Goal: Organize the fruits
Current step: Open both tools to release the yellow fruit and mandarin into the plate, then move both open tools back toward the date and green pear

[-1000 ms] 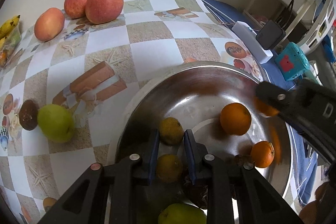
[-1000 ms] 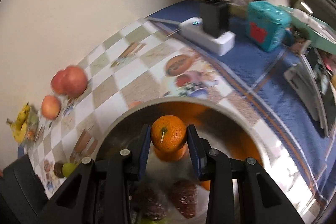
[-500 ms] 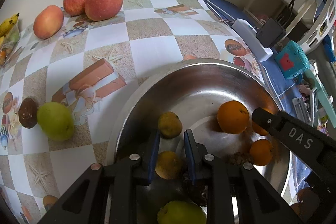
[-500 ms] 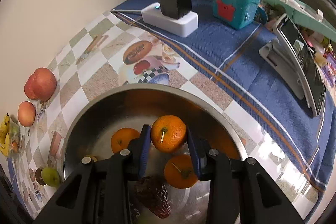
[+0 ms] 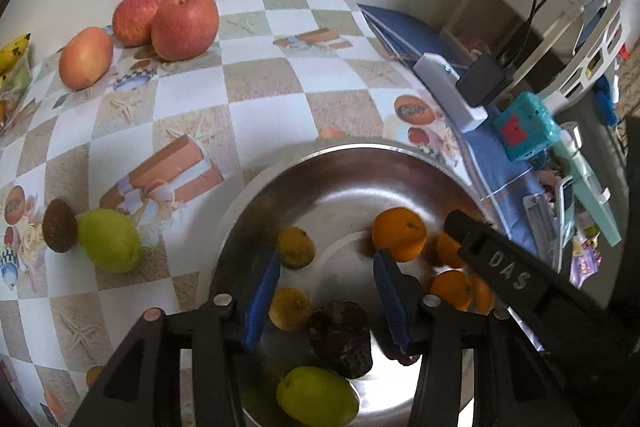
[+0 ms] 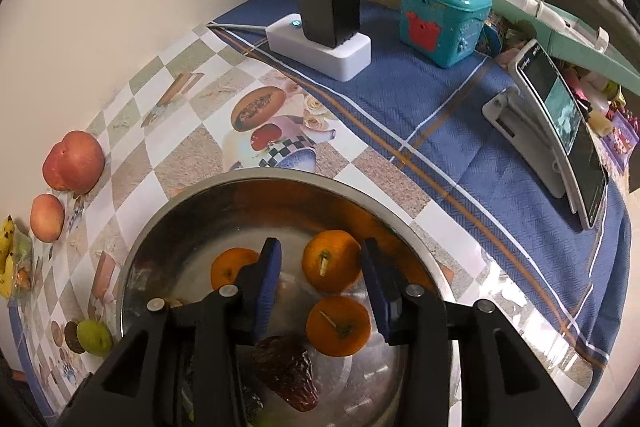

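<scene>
Two grippers hang wide-jawed over the steel bowl [image 6: 160, 227]: the right gripper [image 6: 320, 281] straddles an orange [image 6: 331, 261] lying in the bowl, the left gripper [image 5: 326, 295] holds nothing. Withdrawing straight up would likely spare the fruit. A green pear [image 5: 108, 245] waits at nine o'clock, red apples [image 5: 184, 25] at eleven.

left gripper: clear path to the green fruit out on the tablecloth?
Probably yes. The left gripper is open and empty over the steel bowl; the green fruit lies left of the rim with only bare tablecloth between, though a brown fruit touches its far side.
</scene>
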Demonstrator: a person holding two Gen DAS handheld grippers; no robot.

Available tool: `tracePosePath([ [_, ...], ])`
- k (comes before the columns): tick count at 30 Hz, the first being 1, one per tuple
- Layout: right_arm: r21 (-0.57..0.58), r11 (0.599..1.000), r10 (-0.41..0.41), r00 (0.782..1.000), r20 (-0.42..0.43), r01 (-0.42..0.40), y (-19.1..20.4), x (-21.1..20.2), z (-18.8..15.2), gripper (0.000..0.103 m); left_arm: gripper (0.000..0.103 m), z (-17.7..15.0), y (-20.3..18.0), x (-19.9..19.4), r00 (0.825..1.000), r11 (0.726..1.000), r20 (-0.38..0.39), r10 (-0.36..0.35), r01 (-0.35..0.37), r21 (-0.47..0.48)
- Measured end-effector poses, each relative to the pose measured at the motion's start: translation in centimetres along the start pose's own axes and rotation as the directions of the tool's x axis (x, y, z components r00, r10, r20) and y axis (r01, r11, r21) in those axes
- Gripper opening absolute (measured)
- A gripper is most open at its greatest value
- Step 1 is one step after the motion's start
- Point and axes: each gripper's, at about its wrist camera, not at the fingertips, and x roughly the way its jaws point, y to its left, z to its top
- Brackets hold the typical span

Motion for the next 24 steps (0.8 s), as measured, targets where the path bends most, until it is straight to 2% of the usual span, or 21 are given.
tracePosePath([
  [2, -0.008, 1.000, 0.005, 1.000, 0.005, -0.005, 0.2, -0.3, 0.0, 0.044, 0.053, 0.3, 0.3, -0.6, 1.000, 1.000, 0.005, 0.013, -0.012, -0.007],
  [4, -0.012, 1.000, 0.016, 1.000, 0.012, -0.016, 0.4, -0.5, 0.0, 0.052, 0.056, 0.5, 0.8, -1.1, 1.000, 1.000, 0.010, 0.025, -0.025, -0.018],
  [5, -0.016, 1.000, 0.017, 1.000, 0.018, -0.017, 0.6, -0.6, 0.0, 0.060, 0.057, 0.5, 1.3, -1.2, 1.000, 0.999, 0.010, 0.029, -0.029, -0.029],
  [6, -0.020, 1.000, 0.017, 1.000, 0.024, -0.017, 0.7, -0.7, 0.0, 0.062, 0.058, 0.6, 1.8, -1.4, 0.999, 0.998, 0.010, 0.034, -0.034, -0.045],
  [8, -0.034, 0.999, 0.018, 1.000, 0.024, -0.017, 1.1, -0.8, 0.0, 0.063, 0.060, 0.9, 3.0, -1.9, 0.999, 0.995, 0.013, 0.045, -0.044, -0.087],
  [11, -0.052, 0.997, 0.051, 0.998, 0.021, -0.050, 1.8, -0.9, -0.1, 0.075, 0.067, 1.2, 5.3, -2.9, 0.997, 0.985, 0.031, 0.064, -0.058, -0.163],
  [13, -0.081, 0.995, 0.061, 0.997, 0.038, -0.058, 2.4, -1.2, -0.2, 0.079, 0.072, 1.4, 7.2, -3.7, 0.996, 0.972, 0.046, 0.078, -0.066, -0.224],
  [15, -0.118, 0.990, 0.083, 0.995, 0.054, -0.076, 3.4, -1.6, -0.3, 0.088, 0.081, 1.5, 9.5, -4.4, 0.993, 0.952, 0.052, 0.103, -0.083, -0.294],
  [17, -0.141, 0.984, 0.122, 0.991, 0.061, -0.113, 4.3, -1.9, -0.4, 0.089, 0.085, 1.2, 11.8, -5.0, 0.990, 0.925, 0.048, 0.132, -0.106, -0.366],
  [19, -0.165, 0.978, 0.136, 0.989, 0.064, -0.124, 5.0, -2.0, -0.6, 0.095, 0.089, 0.8, 14.1, -5.5, 0.984, 0.893, 0.030, 0.176, -0.146, -0.425],
  [23, -0.225, 0.962, 0.176, 0.982, 0.075, -0.155, 6.9, -2.6, -1.1, 0.095, 0.093, -0.5, 18.0, -6.7, 0.957, 0.826, -0.003, 0.289, -0.251, -0.505],
  [24, -0.239, 0.958, 0.185, 0.980, 0.077, -0.162, 7.3, -2.8, -1.3, 0.096, 0.098, -0.8, 18.8, -7.0, 0.946, 0.809, -0.011, 0.324, -0.283, -0.514],
])
